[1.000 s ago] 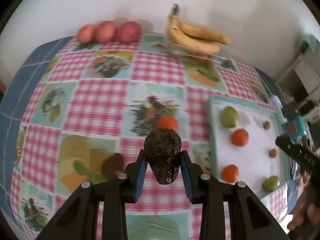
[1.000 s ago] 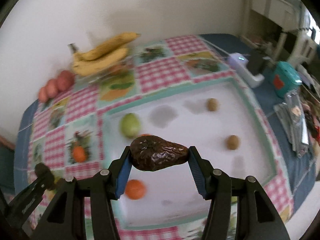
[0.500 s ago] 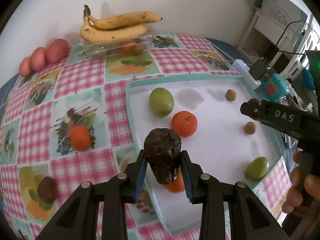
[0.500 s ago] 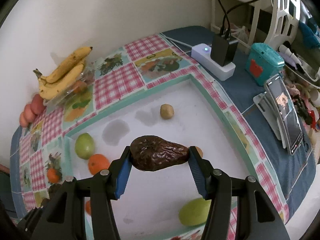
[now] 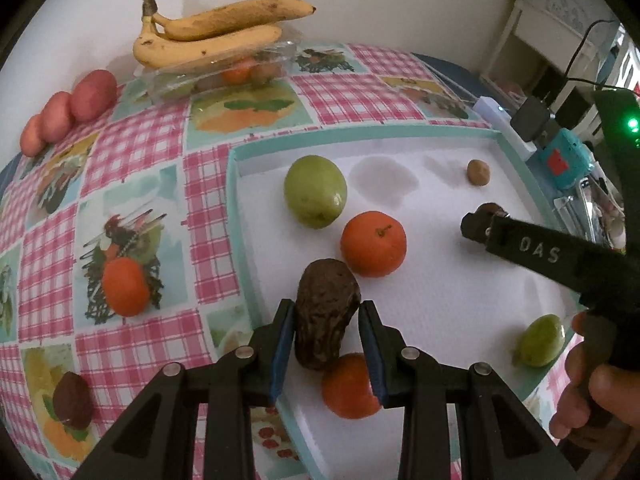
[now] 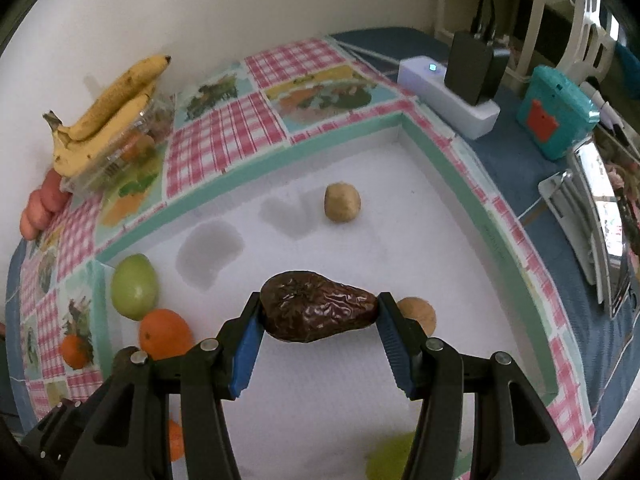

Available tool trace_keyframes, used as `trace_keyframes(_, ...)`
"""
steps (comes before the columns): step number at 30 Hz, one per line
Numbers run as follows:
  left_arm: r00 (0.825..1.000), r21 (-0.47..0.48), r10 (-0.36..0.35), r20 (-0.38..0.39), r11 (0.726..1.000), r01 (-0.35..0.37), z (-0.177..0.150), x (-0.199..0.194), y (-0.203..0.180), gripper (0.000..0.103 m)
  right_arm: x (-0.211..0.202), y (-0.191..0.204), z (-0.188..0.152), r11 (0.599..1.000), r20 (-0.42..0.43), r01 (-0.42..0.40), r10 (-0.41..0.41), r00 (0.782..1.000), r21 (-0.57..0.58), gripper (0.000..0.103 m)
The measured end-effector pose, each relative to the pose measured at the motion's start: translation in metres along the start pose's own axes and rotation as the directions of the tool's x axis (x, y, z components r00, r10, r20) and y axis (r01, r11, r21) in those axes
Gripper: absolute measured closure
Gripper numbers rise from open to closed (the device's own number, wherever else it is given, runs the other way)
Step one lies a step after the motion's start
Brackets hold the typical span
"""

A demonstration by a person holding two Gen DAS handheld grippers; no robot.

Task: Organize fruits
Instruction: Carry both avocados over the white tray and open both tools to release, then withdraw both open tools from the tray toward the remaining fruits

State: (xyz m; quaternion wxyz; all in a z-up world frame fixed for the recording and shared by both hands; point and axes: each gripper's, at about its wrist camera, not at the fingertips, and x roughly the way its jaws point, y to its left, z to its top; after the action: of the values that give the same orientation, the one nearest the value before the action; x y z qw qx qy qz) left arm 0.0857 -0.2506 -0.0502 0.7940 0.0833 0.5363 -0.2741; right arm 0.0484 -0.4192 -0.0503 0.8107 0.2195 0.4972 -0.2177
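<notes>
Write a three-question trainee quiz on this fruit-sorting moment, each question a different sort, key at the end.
1. True or false: the left gripper and the right gripper each hold a dark wrinkled avocado.
2. Multiple choice: where do the bananas lie? A) in the white tray B) on a clear plastic box by the wall C) in a gripper
3. Fill in: a third dark avocado and one orange sit outside the tray on the checked ___.

Key: 1 true; 2 B; 3 tablecloth.
</notes>
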Motion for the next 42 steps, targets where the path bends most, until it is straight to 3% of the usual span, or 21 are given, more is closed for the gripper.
trace_keyframes(13, 0.999, 0.02, -0.011, -0.032, 1.0, 0.012, -0.001, -0.006, -0.006, 0.067, 0.015, 0.014, -0.006, 0.992, -0.004, 0.086, -0.087, 0.996, -0.091, 0.045)
trace_keyframes(18, 0.999, 0.024, -0.028, -0.027, 0.999, 0.028, 0.0, -0.021, -0.007, 0.067, 0.013, 0.012, -0.005, 0.995, -0.011, 0.071, -0.072, 0.997, -0.076, 0.044)
trace_keyframes(20, 0.999, 0.025, -0.037, -0.015, 0.999, 0.037, 0.0, -0.03, -0.008, 0.067, 0.008, 0.012, -0.003, 0.995, 0.001, 0.071, -0.071, 0.997, -0.072, 0.037)
trace_keyframes(22, 0.999, 0.023, -0.035, -0.007, 0.999, 0.035, 0.001, -0.038, -0.006, 0.066, 0.0, 0.013, 0.0, 0.995, 0.024, 0.07, -0.068, 0.997, -0.075, 0.036)
trace_keyframes(26, 1.0, -0.028, -0.003, -0.002, 1.0, 0.003, 0.001, -0.048, 0.009, 0.037, -0.016, 0.016, 0.004, 0.995, 0.06, 0.068, -0.063, 0.996, -0.08, 0.034)
trace_keyframes(29, 1.0, -0.085, 0.026, -0.009, 0.996, -0.026, 0.001, -0.051, 0.027, 0.031, -0.023, 0.017, 0.004, 0.994, 0.061, 0.075, -0.071, 0.996, -0.081, 0.022)
trace_keyframes(34, 0.995, -0.185, 0.099, -0.014, 0.978, -0.1, -0.001, -0.054, 0.058, 0.014, -0.024, 0.018, 0.001, 0.994, 0.039, 0.057, -0.054, 0.998, -0.088, 0.02)
trace_keyframes(36, 0.992, -0.217, 0.125, -0.004, 0.968, -0.123, -0.003, -0.057, 0.07, 0.0, -0.024, 0.02, -0.002, 0.993, 0.038, 0.061, -0.057, 0.998, -0.1, 0.01)
trace_keyframes(42, 0.98, -0.308, 0.199, 0.02, 0.934, -0.183, -0.01, -0.067, 0.105, 0.0, -0.026, 0.025, -0.007, 0.991, 0.052, 0.052, -0.046, 0.998, -0.123, 0.009)
